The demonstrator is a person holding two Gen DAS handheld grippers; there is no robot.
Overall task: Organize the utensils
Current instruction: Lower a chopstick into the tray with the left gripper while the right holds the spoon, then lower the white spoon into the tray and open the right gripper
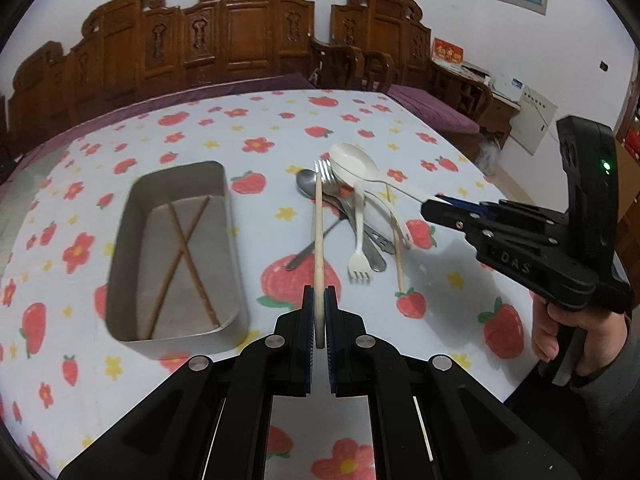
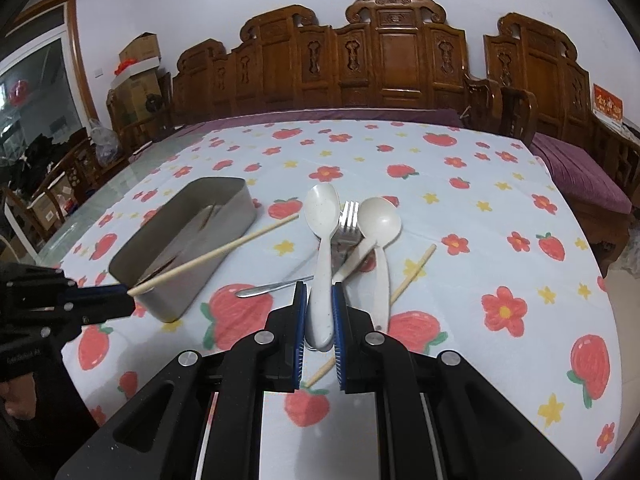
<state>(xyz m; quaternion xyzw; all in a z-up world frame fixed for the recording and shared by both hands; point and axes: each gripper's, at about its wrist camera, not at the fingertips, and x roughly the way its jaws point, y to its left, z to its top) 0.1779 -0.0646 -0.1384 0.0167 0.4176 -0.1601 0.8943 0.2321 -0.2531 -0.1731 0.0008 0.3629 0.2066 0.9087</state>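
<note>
My left gripper is shut on a pale chopstick, held above the table right of the metal tray; it also shows in the right wrist view. Two brown chopsticks lie crossed in the tray. My right gripper is shut on a white spoon, lifted over the utensil pile. The pile holds a second white spoon, a metal fork, a white plastic fork, a metal spoon and another pale chopstick.
The table wears a white cloth with strawberries and flowers. Carved wooden chairs with purple cushions stand behind it. The metal tray also shows in the right wrist view. A metal handle sticks out left of the pile.
</note>
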